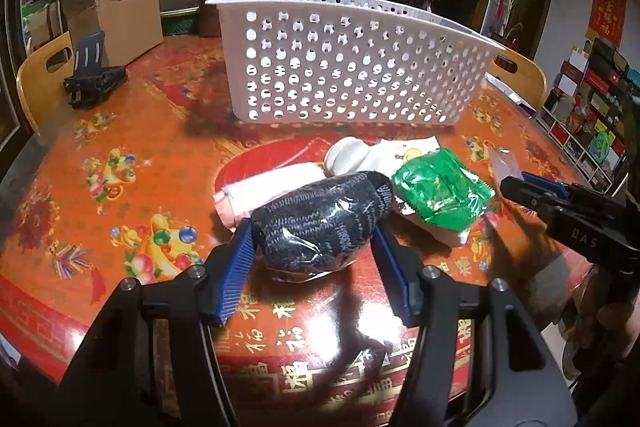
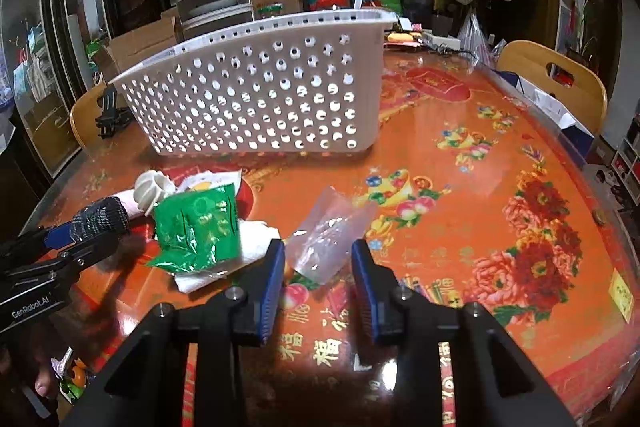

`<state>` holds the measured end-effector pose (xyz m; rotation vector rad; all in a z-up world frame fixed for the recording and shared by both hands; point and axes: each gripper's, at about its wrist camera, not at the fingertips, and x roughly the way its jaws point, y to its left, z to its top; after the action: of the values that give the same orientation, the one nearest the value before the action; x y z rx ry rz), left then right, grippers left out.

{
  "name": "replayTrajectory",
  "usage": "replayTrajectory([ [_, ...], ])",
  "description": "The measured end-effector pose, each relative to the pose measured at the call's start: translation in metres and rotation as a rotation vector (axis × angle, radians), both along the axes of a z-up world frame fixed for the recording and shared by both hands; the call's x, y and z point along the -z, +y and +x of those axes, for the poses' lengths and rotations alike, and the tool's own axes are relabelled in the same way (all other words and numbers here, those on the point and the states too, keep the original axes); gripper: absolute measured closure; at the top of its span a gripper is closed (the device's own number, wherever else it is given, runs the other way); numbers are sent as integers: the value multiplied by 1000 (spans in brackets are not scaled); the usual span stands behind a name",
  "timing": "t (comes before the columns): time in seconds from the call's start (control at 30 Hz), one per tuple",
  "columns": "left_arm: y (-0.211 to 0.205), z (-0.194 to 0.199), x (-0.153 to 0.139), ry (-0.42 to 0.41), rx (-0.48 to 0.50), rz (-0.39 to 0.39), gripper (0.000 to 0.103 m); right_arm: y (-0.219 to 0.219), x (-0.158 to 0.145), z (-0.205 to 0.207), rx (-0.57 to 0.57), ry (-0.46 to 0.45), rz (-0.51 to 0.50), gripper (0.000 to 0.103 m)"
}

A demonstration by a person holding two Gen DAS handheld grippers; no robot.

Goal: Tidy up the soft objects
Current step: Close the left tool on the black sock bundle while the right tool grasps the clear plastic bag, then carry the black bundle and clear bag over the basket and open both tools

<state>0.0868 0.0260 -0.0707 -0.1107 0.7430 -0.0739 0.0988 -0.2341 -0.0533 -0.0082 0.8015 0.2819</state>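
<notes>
on table, black sock roll lying diagonally, near-left to far-right

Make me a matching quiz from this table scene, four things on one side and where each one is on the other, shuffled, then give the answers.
1 black sock bundle
2 clear plastic bag
3 white basket
4 green packet

A behind the pile
B between the left gripper pads
C between the right gripper fingers
D on white paper, beside the sock bundle

Pairs: 1-B, 2-C, 3-A, 4-D
</notes>
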Motion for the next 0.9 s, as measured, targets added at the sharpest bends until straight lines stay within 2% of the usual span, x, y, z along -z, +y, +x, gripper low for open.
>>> replayTrajectory([
  [0.5,7,-1,-40,-62,9,-21,47,5,-43,-10,-41,-74,16,70],
  [0.9,11,15,-100,-137,47,-53,47,11,-84,-4,-79,-131,34,70],
])
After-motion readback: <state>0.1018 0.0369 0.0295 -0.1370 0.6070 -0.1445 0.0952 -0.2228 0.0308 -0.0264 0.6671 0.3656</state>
